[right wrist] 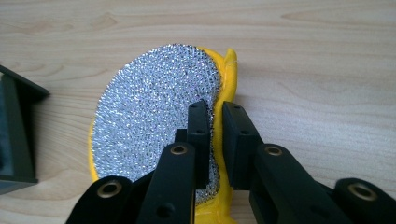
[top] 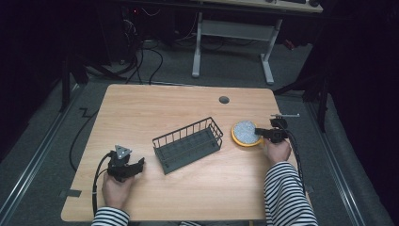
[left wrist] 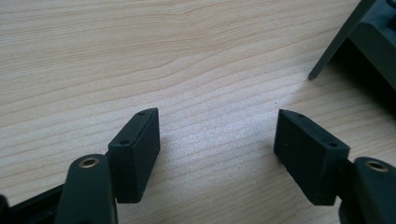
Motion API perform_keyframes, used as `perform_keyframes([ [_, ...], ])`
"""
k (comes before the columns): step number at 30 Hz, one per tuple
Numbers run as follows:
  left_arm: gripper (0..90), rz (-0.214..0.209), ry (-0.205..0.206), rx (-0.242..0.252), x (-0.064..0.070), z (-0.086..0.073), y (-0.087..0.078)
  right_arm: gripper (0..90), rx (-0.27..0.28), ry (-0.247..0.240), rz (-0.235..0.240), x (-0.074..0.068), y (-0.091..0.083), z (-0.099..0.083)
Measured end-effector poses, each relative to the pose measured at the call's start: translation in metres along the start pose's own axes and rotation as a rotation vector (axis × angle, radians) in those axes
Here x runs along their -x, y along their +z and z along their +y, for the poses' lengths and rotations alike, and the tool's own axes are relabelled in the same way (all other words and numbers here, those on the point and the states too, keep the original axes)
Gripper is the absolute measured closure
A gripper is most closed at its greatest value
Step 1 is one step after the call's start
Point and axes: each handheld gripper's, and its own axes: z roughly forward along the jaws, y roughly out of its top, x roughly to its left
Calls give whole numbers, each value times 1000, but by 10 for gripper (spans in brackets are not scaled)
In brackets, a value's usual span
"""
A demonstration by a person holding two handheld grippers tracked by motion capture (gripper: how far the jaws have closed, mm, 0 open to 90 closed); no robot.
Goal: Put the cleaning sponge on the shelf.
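Right gripper pinches scrub pad edge beside basket; left gripper idle.

Left gripper [top: 126, 165] rests low on the light wooden table [top: 141, 108] near its front left, jaws spread wide over bare wood, holding nothing. Dark grey wire basket [top: 188, 144] sits mid-table, nothing visible in it. Just right of it, the round yellow sponge with silver mesh top [right wrist: 154, 121] lies on the table, near edge bent up. Right gripper [right wrist: 215, 140] has its jaws clamped on that raised rim. Judged progress: grasp made, sponge not yet lifted clear; likely the move into the basket remains.
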Motion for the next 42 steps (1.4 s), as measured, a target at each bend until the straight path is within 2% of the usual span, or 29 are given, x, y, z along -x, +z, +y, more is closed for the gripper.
perform_keyframes([
  [10,319,0,0,0,0,0,0,830,48,-60,31,-8,-27,3],
  [19,319,0,0,0,0,0,0,830,102,-140,71,-25,-53,4],
  [27,319,1,0,1,0,0,0,832,114,-166,97,-31,-64,4],
  [32,319,1,0,1,0,0,0,832,138,-207,114,-43,-75,10],
  [36,319,1,0,1,0,0,0,832,148,-217,132,-49,-80,13],
  [37,319,0,0,0,0,0,0,832,158,-232,144,-53,-83,15],
  [41,319,1,0,1,0,0,0,832,171,-241,170,-61,-88,19],
  [42,319,1,0,1,0,0,0,832,176,-249,182,-66,-90,22],
])
